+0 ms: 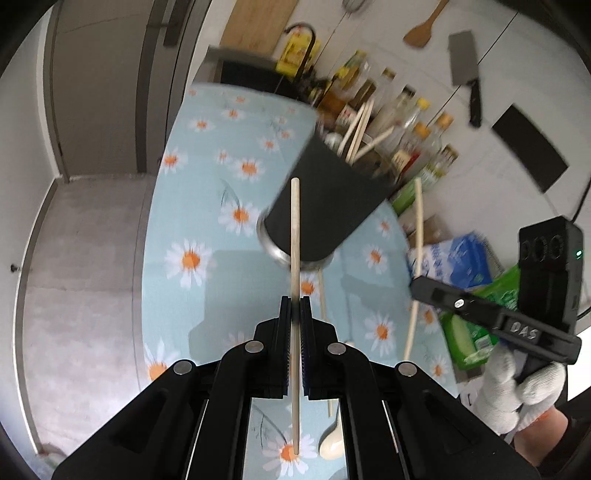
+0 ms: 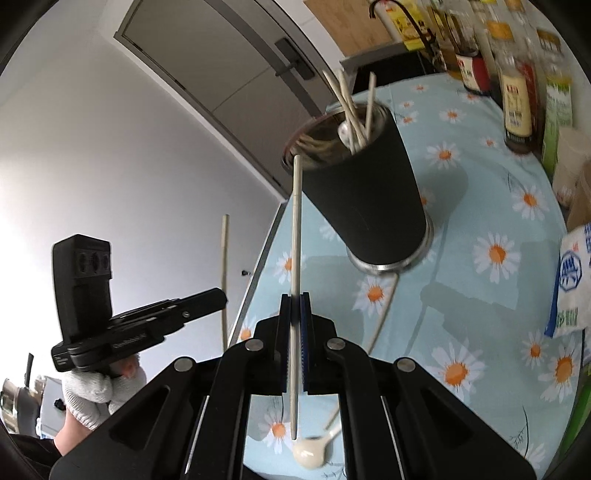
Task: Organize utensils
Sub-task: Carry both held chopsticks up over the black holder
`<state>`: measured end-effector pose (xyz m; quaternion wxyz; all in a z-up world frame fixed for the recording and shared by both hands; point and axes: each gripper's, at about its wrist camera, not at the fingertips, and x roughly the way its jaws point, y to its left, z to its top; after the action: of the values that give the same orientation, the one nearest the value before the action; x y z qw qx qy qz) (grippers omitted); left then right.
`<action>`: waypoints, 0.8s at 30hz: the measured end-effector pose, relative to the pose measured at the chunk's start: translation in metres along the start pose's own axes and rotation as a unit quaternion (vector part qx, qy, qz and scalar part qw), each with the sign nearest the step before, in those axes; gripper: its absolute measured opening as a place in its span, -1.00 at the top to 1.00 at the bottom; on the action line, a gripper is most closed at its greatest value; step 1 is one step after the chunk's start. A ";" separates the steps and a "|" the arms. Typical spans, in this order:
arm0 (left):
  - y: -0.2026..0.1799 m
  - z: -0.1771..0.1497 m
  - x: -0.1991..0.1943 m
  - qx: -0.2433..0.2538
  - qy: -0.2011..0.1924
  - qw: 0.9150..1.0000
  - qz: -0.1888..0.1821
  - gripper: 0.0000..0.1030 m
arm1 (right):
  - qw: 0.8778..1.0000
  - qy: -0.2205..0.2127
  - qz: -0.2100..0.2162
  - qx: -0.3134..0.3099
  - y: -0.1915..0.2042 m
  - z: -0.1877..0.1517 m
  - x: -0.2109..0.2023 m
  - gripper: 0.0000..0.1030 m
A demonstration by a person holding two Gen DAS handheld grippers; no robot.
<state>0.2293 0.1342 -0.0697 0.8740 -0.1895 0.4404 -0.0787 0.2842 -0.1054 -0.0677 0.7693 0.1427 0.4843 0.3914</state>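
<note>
A black utensil cup [image 1: 325,210] stands on the daisy tablecloth [image 1: 207,229] and holds several chopsticks and a spoon [image 2: 351,110]. My left gripper [image 1: 295,299] is shut on a wooden chopstick [image 1: 294,236], held upright in front of the cup. My right gripper [image 2: 294,297] is shut on a pale chopstick [image 2: 296,221] whose tip is near the cup's rim [image 2: 295,147]. The right gripper also shows at the right of the left wrist view [image 1: 417,284], with its chopstick [image 1: 419,221]. One chopstick [image 2: 384,314] and a white spoon [image 2: 314,452] lie on the cloth.
Sauce bottles [image 1: 399,118] line the wall behind the cup. A blue and white packet [image 1: 454,262] and a green packet [image 1: 476,332] lie at the right. A cleaver [image 1: 465,74] and a wooden spatula [image 1: 424,29] hang on the wall. The table edge [image 1: 147,258] drops off at the left.
</note>
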 end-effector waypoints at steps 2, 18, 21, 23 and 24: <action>-0.001 0.007 -0.006 0.008 -0.020 1.000 -0.009 0.93 | 1.000 -0.014 -0.008 -0.008 0.007 0.005 -0.002 0.89; -0.037 0.067 -0.027 0.096 -0.103 0.988 -0.055 0.93 | 0.991 -0.124 -0.045 -0.015 0.031 0.050 -0.024 0.89; -0.043 0.080 -0.030 0.105 -0.121 0.985 -0.063 0.93 | 0.988 -0.149 -0.046 -0.011 0.029 0.060 -0.031 0.89; -0.048 0.088 -0.031 0.115 -0.128 0.983 -0.066 0.93 | 0.985 -0.165 -0.049 -0.007 0.027 0.070 -0.036 0.89; -0.050 0.092 -0.032 0.118 -0.131 0.982 -0.066 0.93 | 0.984 -0.172 -0.051 -0.005 0.026 0.075 -0.038 0.89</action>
<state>0.2851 0.1222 0.0231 0.9332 -0.1220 0.2965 -0.1625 0.3273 -0.1050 0.0088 0.8609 0.1789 0.3496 0.3234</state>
